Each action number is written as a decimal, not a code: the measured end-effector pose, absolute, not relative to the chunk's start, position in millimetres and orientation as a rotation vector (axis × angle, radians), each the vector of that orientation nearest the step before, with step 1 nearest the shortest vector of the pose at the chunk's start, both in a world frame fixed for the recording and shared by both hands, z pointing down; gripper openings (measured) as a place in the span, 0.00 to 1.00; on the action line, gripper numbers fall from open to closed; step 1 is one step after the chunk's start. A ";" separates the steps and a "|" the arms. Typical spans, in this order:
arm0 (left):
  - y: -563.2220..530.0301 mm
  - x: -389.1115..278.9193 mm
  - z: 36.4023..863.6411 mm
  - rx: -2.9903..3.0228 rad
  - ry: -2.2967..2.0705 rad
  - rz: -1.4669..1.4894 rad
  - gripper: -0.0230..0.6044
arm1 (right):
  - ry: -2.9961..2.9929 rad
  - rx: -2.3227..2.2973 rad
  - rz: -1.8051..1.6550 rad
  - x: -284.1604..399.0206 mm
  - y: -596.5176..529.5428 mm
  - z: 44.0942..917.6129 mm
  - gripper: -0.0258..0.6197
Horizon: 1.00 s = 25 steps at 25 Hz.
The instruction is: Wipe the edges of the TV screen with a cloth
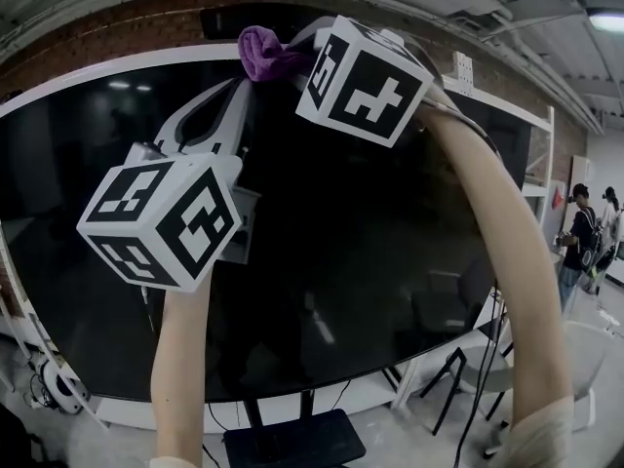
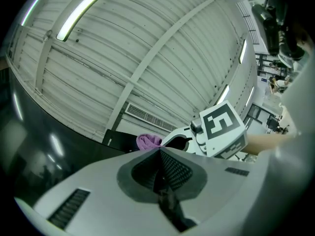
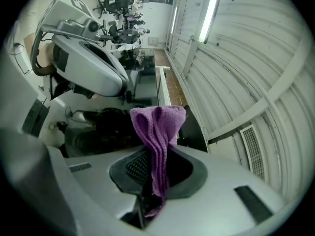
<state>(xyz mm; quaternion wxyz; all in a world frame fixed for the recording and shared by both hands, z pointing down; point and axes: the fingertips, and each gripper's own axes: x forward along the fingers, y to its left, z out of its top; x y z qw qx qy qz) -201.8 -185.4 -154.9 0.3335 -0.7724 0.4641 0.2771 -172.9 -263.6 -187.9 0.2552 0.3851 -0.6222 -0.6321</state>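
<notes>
A big black TV screen (image 1: 341, 252) in a white frame (image 1: 117, 63) fills the head view. A folded purple cloth (image 1: 261, 52) sits at the frame's top edge, and my right gripper (image 1: 289, 58) is shut on it. In the right gripper view the cloth (image 3: 158, 127) stands up out of the shut jaws of the right gripper (image 3: 156, 156). My left gripper (image 1: 232, 86) is raised in front of the screen, lower and to the left, shut with nothing in it. In the left gripper view, past the left gripper (image 2: 160, 154), the cloth (image 2: 148, 141) shows beside the right gripper's marker cube (image 2: 222, 127).
A brick wall (image 1: 146, 22) runs above the TV. The TV's dark stand base (image 1: 292, 442) is on the floor below, with a chair (image 1: 468, 369) to its right. A person (image 1: 583, 237) stands far right. Ceiling light strips (image 2: 83, 9) run overhead.
</notes>
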 end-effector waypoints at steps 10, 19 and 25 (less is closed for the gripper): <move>-190.3 -102.0 -152.8 -1.935 1.309 0.711 0.06 | -1.685 1.030 -1.754 -96.4 -284.8 -189.2 0.13; -231.3 -35.4 -132.8 -1.963 1.415 0.701 0.06 | -1.674 1.019 -1.766 -27.0 -312.7 -193.0 0.13; -243.3 -0.6 -135.2 -1.933 1.389 0.734 0.06 | -1.622 1.040 -1.764 13.2 -329.9 -194.9 0.13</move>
